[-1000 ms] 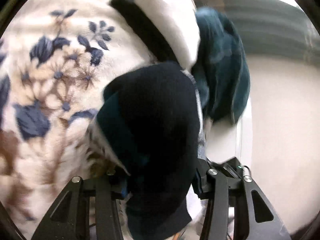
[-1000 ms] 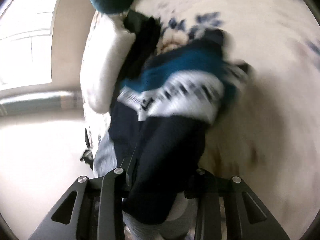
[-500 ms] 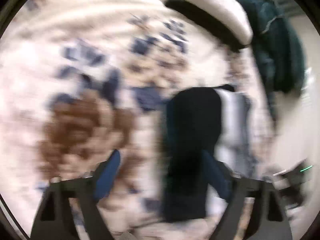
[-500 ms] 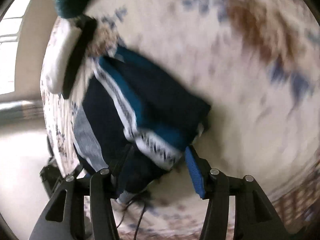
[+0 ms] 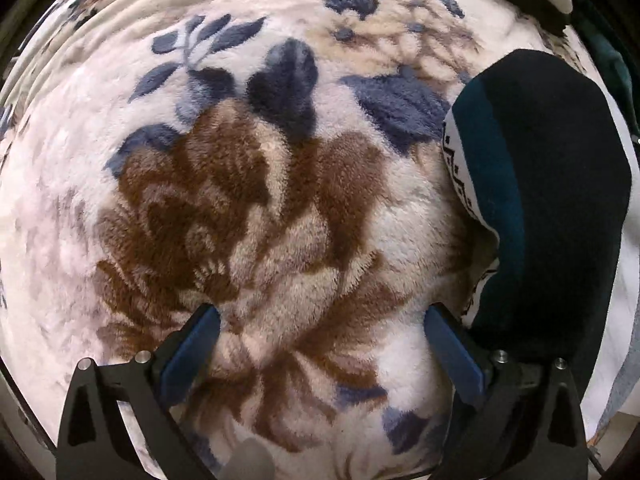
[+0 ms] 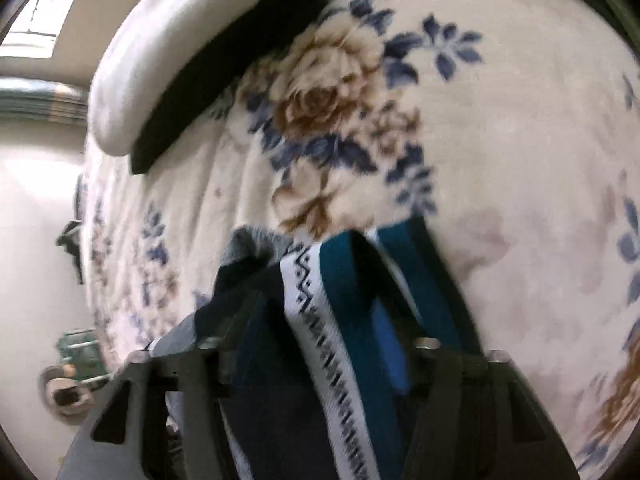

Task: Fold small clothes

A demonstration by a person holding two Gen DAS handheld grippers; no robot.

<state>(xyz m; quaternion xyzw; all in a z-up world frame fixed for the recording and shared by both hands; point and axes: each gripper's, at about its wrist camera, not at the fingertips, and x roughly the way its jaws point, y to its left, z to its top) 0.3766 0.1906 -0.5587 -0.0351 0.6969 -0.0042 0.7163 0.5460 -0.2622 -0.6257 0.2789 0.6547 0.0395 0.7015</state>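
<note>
Floral fleece blanket (image 5: 280, 208) — white pillow (image 6: 160, 52) on its far edge.

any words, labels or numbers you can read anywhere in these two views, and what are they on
No readable text in either view.
Folded navy, teal and white knitted garment: its white band carries only a dark zigzag pattern, no letters.
Cream fleece blanket with brown and blue flowers: flower print only.
White cushion with a black edge: plain.
Small green object at the left edge of the right wrist view: too blurred to tell whether it bears any marking.

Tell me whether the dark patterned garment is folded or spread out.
Folded: the garment lies as a compact layered bundle on the floral blanket, teal and patterned bands doubled over.
</note>
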